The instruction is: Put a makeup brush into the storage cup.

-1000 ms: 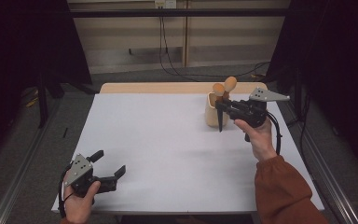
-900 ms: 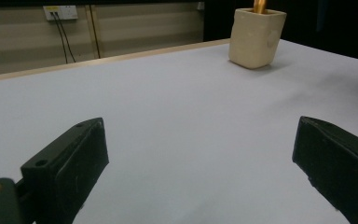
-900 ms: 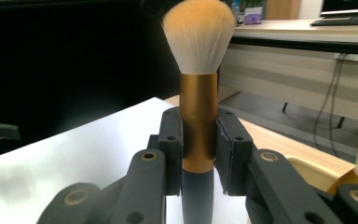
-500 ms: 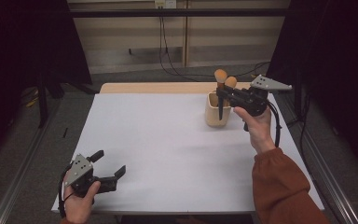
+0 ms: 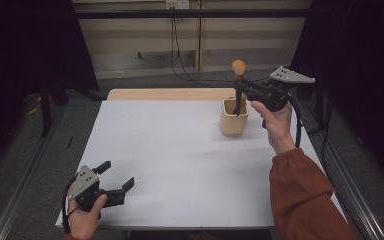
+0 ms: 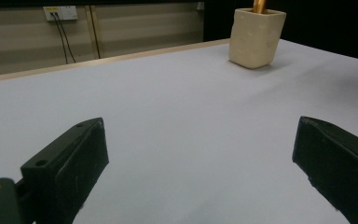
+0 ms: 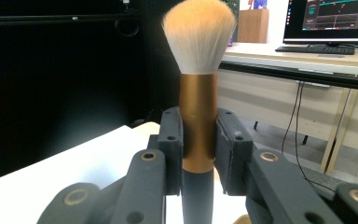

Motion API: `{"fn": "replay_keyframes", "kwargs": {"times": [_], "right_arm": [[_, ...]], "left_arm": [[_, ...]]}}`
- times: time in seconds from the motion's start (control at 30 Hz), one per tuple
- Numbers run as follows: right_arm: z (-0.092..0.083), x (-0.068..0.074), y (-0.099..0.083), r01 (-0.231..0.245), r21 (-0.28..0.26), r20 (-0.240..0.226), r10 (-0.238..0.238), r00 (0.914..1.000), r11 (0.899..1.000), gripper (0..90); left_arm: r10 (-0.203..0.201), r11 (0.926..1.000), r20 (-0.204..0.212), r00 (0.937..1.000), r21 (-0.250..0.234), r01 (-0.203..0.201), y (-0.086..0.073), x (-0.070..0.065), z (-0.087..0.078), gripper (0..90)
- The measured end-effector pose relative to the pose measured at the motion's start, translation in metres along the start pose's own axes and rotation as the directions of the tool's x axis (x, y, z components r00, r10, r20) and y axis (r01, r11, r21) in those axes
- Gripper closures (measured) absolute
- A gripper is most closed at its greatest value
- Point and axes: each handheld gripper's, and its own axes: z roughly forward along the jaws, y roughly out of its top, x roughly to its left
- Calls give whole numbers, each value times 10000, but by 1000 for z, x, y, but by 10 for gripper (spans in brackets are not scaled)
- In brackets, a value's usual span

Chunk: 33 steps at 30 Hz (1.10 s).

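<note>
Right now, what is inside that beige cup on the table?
The beige cup holds the dark lower handle of a makeup brush that the right tool grips. A second gold-stemmed item stands inside. The walls hide the cup's bottom.

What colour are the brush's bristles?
White with orange-tan tips; the brush shows best in the right gripper view.

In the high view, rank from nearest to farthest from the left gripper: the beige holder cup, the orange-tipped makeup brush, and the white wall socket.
From the left gripper:
1. Beige square holder cup, on the table's far right.
2. Orange-tipped makeup brush with dark handle, raised just above it in the right gripper.
3. White wall socket, top of view, behind the table.
</note>
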Motion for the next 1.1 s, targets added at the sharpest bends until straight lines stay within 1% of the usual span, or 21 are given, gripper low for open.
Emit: {"fn": "replay_keyframes", "kwargs": {"times": [0.2, 0.27, 0.5, 0.53, 0.57, 0.63, 0.77, 0.83, 0.93, 1.1], "right_arm": [[6, -4, -1, -9, -3, 234, 9, 9997, 10000, 742], [10, -6, -1, 34, 44, 398, -36, 9992, 10000, 741], [21, -8, 2, 219, 110, 672, -226, 9975, 9997, 741], [23, -9, 2, 193, 33, 689, -195, 9974, 9998, 741], [24, -9, 1, 167, 39, 660, -169, 9977, 9999, 741], [28, -10, -1, 217, 111, 764, -224, 9968, 9997, 741], [34, -16, -6, 78, 155, 835, -91, 9965, 9998, 741], [34, -18, -8, 68, 212, 826, -86, 9965, 9998, 741], [35, -19, -11, 98, 246, 811, -117, 9966, 9996, 741], [37, -22, -16, 48, 206, 924, -67, 9957, 9998, 740]], "left_arm": [[-59, 10000, 8, 10000, -9, 59, 0, 0, 0, 32], [-53, 10000, 5, 10000, -1, 53, 0, 0, 0, 32], [-33, 10000, 25, 10000, 14, 33, 0, 0, 0, 32], [-4, 10000, 45, 10000, 14, 4, 0, 0, 0, 32], [9, 10000, 58, 10000, 16, -9, 0, 0, 0, 32], [-3, 10000, 49, 10000, 18, 3, 0, 0, 0, 32], [3, 10000, 25, 10000, 13, -3, 0, 0, 0, 32], [-27, 10000, 69, 10000, 20, 27, 0, 0, 0, 32], [82, 9999, 88, 9999, 79, -83, 0, 0, 1, 32], [4, 10000, 85, 10000, 62, -5, 0, 0, 0, 32]]}}
